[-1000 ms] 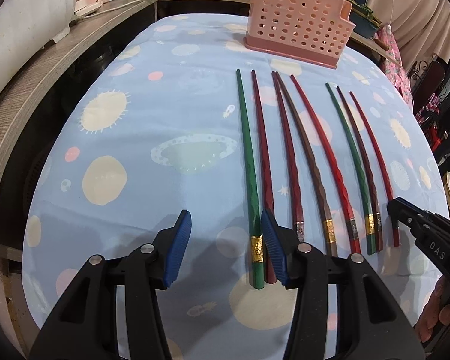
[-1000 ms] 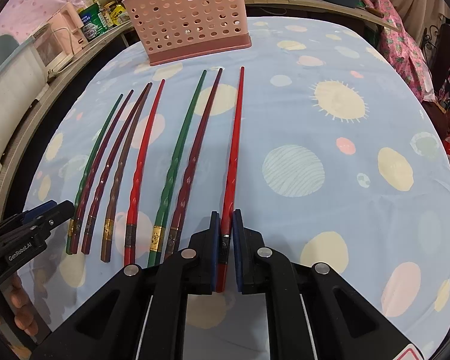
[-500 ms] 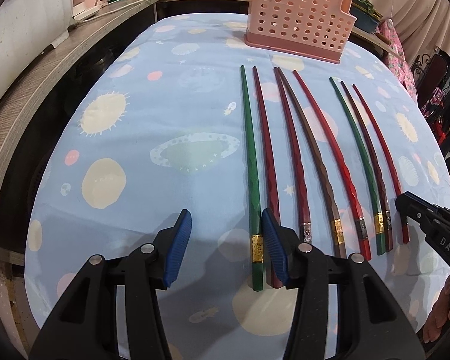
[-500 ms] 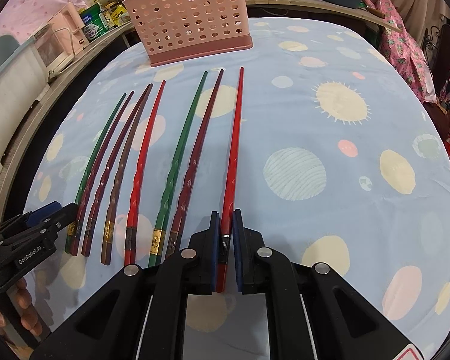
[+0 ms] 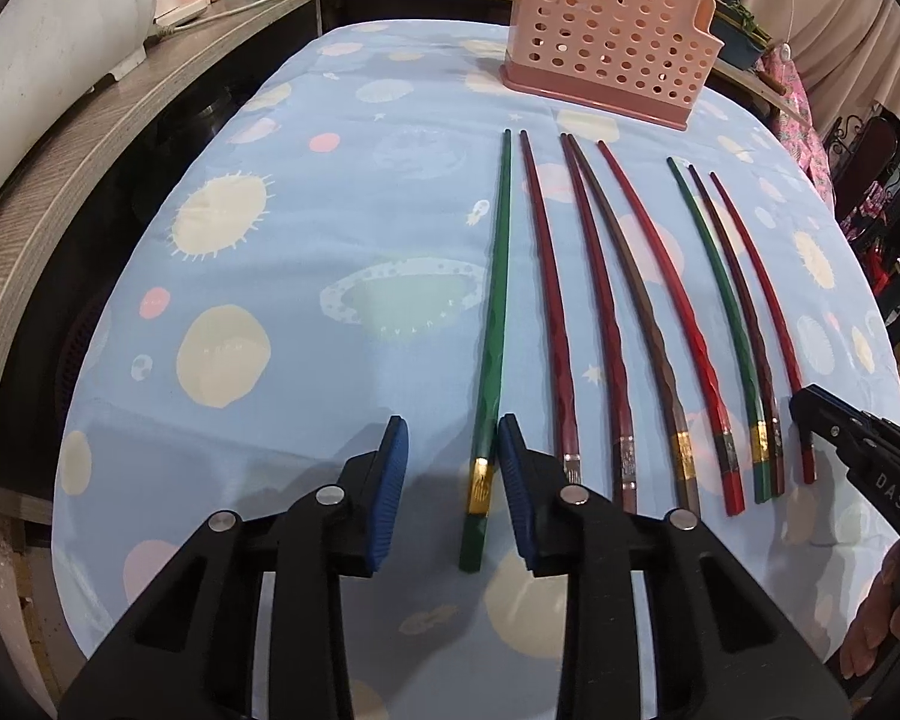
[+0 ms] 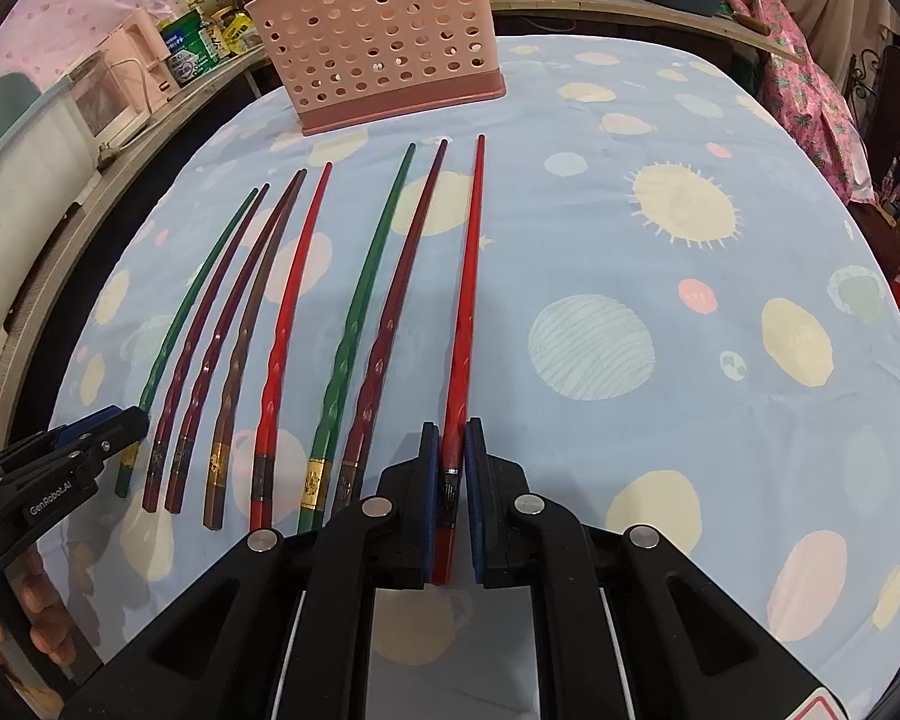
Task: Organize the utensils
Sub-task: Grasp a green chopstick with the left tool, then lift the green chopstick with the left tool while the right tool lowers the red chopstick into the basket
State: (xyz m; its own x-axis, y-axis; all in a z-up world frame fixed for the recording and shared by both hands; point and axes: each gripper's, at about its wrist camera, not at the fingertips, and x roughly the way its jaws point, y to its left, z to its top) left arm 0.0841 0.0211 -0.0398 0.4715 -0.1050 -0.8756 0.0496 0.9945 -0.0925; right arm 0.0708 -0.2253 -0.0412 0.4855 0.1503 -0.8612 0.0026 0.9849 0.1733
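Several long chopsticks lie side by side on the blue planet-print tablecloth (image 5: 282, 300). A pink perforated utensil holder (image 5: 612, 36) stands upright at the far end; it also shows in the right wrist view (image 6: 378, 42). My left gripper (image 5: 452, 462) is open, and the leftmost green chopstick (image 5: 495, 324) lies between its fingers close to the right pad. My right gripper (image 6: 451, 456) is shut on the rightmost red chopstick (image 6: 468, 288) near its thick end, which rests on the cloth. Each gripper shows at the edge of the other's view.
A wooden counter (image 5: 90, 138) curves along the left with a white appliance, cartons and pots. Pink patterned fabric (image 6: 810, 96) hangs at the right. The cloth has bare areas left of the chopsticks (image 5: 240, 276) and right of them (image 6: 690, 300).
My left gripper has shifted left, so the green chopstick now lies between its fingers instead of under the right finger. The right gripper keeps its hold on the red chopstick.
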